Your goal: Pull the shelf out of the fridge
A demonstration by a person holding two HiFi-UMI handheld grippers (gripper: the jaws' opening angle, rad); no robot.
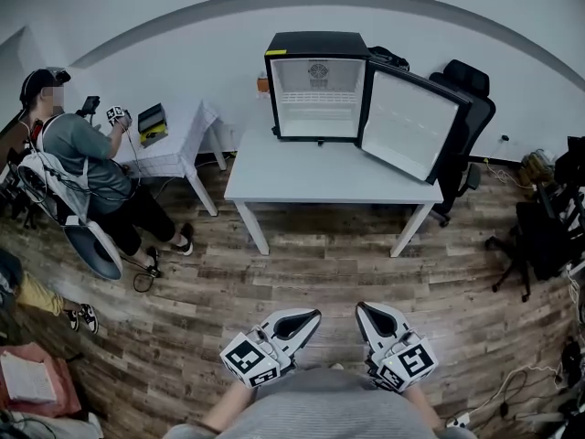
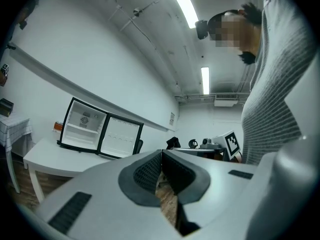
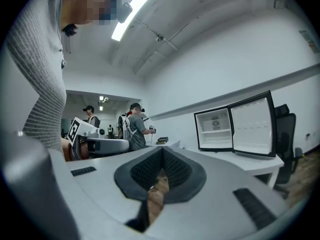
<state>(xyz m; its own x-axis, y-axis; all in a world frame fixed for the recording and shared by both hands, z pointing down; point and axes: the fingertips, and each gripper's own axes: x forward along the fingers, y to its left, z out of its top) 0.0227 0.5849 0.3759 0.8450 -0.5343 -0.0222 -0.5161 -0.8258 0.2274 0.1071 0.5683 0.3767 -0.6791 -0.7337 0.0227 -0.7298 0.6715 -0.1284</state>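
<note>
Grey ribbed pads on your left gripper meet at their tips, with nothing caught between them. Only wooden floor shows through the narrow slot behind the tips. Your right gripper reads the same: jaws drawn together, pads tip to tip, empty. In the head view both grippers sit low in front of your body, side by side and apart from each other. They point toward the white table and touch nothing.

The black fridge stands on the far side of that table, well away from both grippers. Its door is swung fully open to the right. The shelf lies inside the white cavity, about halfway up and level. At this range it shows only as a thin pale line, so it looks fully seated, but you cannot confirm that from here.

A black office chair stands behind the open door. At the left, a seated person faces a small cloth-covered table.
</note>
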